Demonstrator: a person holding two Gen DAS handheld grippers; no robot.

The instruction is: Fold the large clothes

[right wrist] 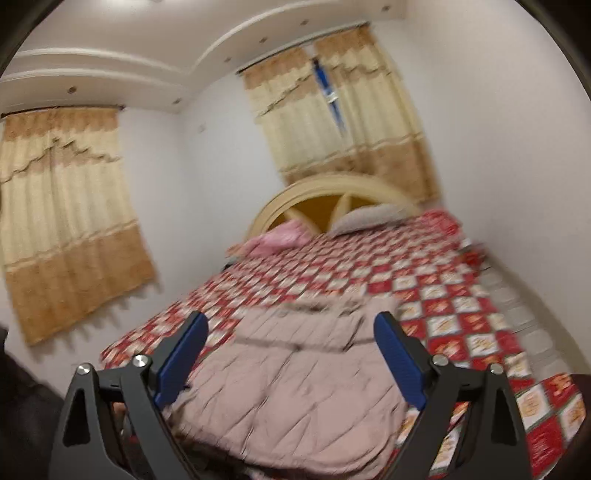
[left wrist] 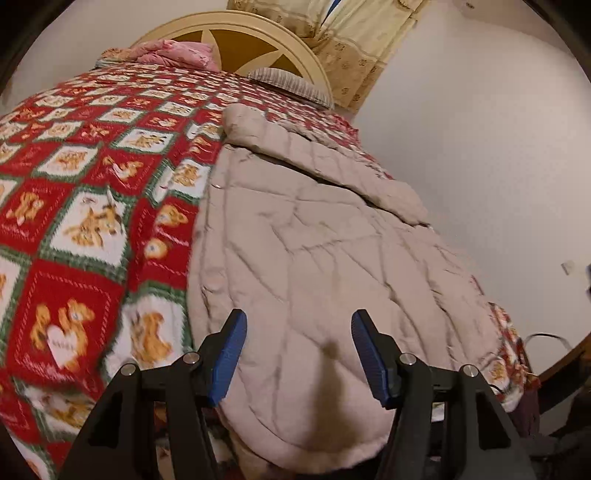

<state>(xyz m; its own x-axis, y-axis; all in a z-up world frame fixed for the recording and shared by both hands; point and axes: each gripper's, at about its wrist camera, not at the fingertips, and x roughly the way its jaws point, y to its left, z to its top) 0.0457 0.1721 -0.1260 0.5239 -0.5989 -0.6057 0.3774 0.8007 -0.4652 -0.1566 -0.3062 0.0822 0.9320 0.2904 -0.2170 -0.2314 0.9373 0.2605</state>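
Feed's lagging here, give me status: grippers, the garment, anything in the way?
Left gripper open, empty. Right gripper open, empty. Quilted beige coat lying flat on the red patterned bedspread, one side folded over. Nothing blocking it.

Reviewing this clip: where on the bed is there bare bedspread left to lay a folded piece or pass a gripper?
Free: the wide stretch of red patterned bedspread between the beige quilted coat and the pink bundle by the headboard. Crowded: the wall-side half, where the coat lies, and the head end by the striped pillow.
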